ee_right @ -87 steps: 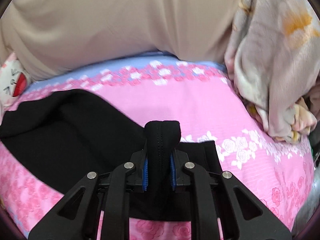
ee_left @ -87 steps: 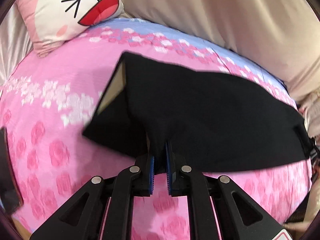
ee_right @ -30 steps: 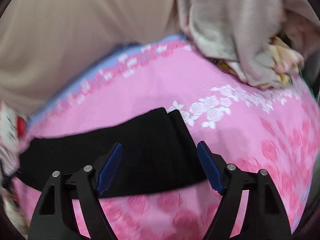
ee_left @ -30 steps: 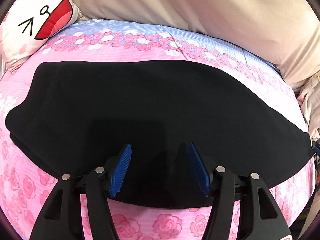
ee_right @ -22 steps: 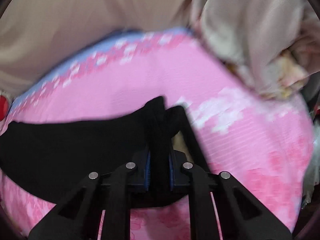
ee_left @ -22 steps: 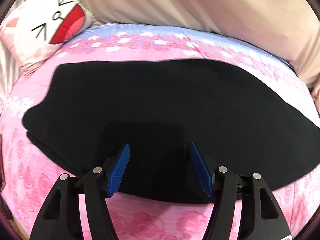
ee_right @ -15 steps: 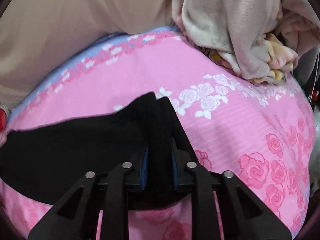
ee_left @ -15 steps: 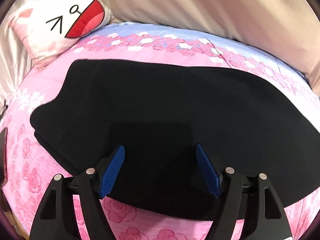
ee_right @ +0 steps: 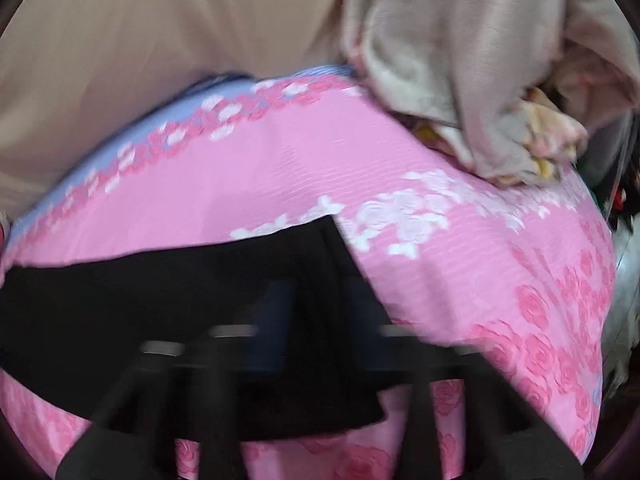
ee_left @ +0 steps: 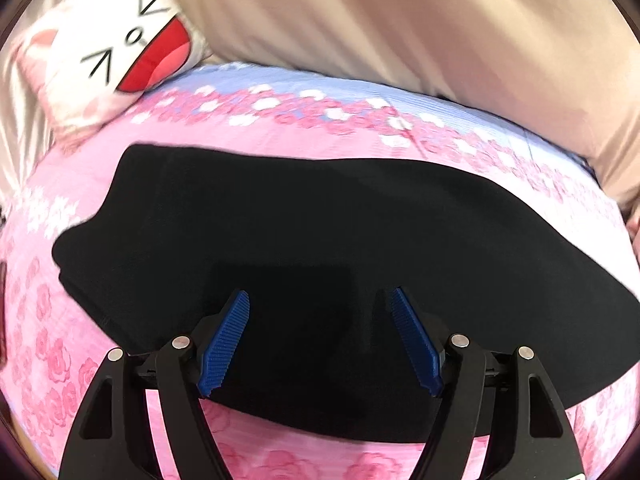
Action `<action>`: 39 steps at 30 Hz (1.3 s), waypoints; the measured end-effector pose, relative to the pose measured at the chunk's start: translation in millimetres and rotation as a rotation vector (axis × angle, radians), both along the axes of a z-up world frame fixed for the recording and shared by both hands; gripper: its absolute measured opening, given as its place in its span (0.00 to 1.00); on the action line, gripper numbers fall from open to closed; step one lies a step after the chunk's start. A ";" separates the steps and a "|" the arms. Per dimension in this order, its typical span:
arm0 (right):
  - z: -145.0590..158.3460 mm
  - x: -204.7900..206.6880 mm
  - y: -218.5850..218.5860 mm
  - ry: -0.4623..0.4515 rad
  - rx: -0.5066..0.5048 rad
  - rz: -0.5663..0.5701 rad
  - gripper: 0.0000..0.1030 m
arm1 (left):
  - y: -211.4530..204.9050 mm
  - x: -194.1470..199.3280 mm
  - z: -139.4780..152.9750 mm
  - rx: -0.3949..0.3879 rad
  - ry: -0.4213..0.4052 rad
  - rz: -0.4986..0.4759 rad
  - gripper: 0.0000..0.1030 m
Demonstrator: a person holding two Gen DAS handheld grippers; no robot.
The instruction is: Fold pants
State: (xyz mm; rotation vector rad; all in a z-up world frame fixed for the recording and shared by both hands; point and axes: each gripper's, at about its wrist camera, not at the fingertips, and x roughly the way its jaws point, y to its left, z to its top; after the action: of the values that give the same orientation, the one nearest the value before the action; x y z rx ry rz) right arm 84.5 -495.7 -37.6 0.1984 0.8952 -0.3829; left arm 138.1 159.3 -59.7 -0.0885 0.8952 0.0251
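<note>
Right hand-held gripper point(ee_right: 316, 320) blurred, jaws now closing over black pants point(ee_right: 168, 304) after gaping a second ago, left hand-held gripper point(ee_left: 320, 336) released above pants, pink bed point(ee_left: 280, 140).

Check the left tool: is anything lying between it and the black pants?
Nothing visible. The left tool hangs open right over the black pants, which lie flat on the pink floral bedsheet; the cat-face pillow sits clear.

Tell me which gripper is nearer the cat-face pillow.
Left. The left gripper hovers open over the black pants, cat-face pillow just beyond; the right gripper works the opposite end.
</note>
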 end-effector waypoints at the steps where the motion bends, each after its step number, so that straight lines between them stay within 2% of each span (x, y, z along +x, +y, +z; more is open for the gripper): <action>1: 4.6 4.4 5.5 0.000 -0.067 0.017 0.08 | -3.3 0.6 0.3 0.003 -0.005 -0.004 0.70; 3: 14.6 10.3 -1.3 -0.020 -0.125 -0.004 0.08 | -11.4 5.2 -1.0 0.029 -0.011 0.000 0.72; 5: 15.6 11.8 -22.9 -0.033 -0.111 -0.066 0.07 | -16.4 9.8 -4.6 0.057 -0.005 0.003 0.72; 6: 8.8 14.2 -29.5 0.015 -0.156 -0.111 0.00 | -18.3 12.4 -8.0 0.060 0.005 0.009 0.72; 7: -10.4 17.2 -42.2 0.104 -0.151 -0.142 0.00 | -18.2 13.3 -10.3 0.056 0.010 0.015 0.72; 9: -11.4 6.8 -52.7 0.057 -0.055 -0.149 0.00 | -16.6 11.6 -14.3 0.049 0.015 0.021 0.72; 11: 4.1 -9.7 -57.5 -0.050 0.021 -0.191 0.01 | -9.5 9.1 -17.4 0.062 0.026 0.044 0.72; 12: 16.5 -19.0 -52.7 -0.127 0.052 -0.185 0.02 | -3.8 8.0 -16.8 0.064 0.027 0.061 0.72; 14: 33.9 -22.1 -30.1 -0.172 0.113 -0.078 0.03 | 15.2 5.8 -10.5 0.066 0.008 0.110 0.72; 16: 39.0 -13.4 -6.3 -0.147 0.153 0.037 0.03 | 38.1 8.4 -5.1 0.073 -0.002 0.176 0.74; 17: 30.2 -0.5 10.1 -0.116 0.164 0.109 0.03 | 50.1 11.1 -5.1 0.079 0.005 0.211 0.77; 19: 5.2 24.3 25.8 -0.020 0.124 0.127 0.02 | 74.7 18.0 -14.1 0.102 0.048 0.279 0.78; 20: -6.4 34.4 27.8 0.035 0.092 0.101 0.02 | 83.2 19.0 -19.2 0.085 0.071 0.288 0.78; 21: -19.8 39.2 17.0 0.045 0.064 0.055 0.01 | 93.0 18.4 -27.3 0.041 0.090 0.277 0.79; 22: -20.4 36.3 2.4 -0.002 0.112 0.014 0.01 | 92.3 13.2 -25.5 0.051 0.060 0.265 0.79; 24: -12.0 22.8 -21.5 -0.057 0.252 -0.100 0.01 | 83.1 4.9 -22.5 0.091 0.054 0.242 0.78; 25: -2.7 14.1 -25.8 -0.092 0.257 -0.134 0.07 | 75.5 -3.5 -16.4 0.113 0.030 0.235 0.77; 27: 13.2 -18.2 -38.4 -0.149 0.224 -0.195 0.10 | 53.8 -24.6 3.6 0.134 -0.064 0.168 0.78; 28: 14.7 -30.0 -44.1 -0.155 0.222 -0.215 0.25 | 46.8 -30.4 9.5 0.136 -0.093 0.137 0.78; 29: 11.6 -48.1 -54.1 -0.154 0.231 -0.249 0.36 | 36.2 -35.8 16.3 0.142 -0.122 0.105 0.81; 30: 10.3 -60.5 -61.9 -0.155 0.247 -0.274 0.56 | 20.9 -40.0 22.7 0.158 -0.149 0.075 0.83; 33: 9.9 -82.8 -59.6 -0.171 0.272 -0.262 0.58 | -17.0 -35.7 27.4 0.153 -0.170 0.003 0.83; 35: 10.6 -85.1 -52.1 -0.174 0.240 -0.219 0.58 | -47.3 -29.0 25.4 0.107 -0.161 -0.061 0.83; 39: 14.2 -46.9 -40.5 -0.134 0.161 -0.065 0.60 | -100.6 -16.3 12.1 0.037 -0.110 -0.141 0.83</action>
State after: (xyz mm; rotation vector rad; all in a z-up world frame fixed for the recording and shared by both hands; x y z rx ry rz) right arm 37.7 -536.1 -23.4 0.3981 0.7885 -0.3531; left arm 121.8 58.7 -47.6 0.0078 0.7887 -0.0942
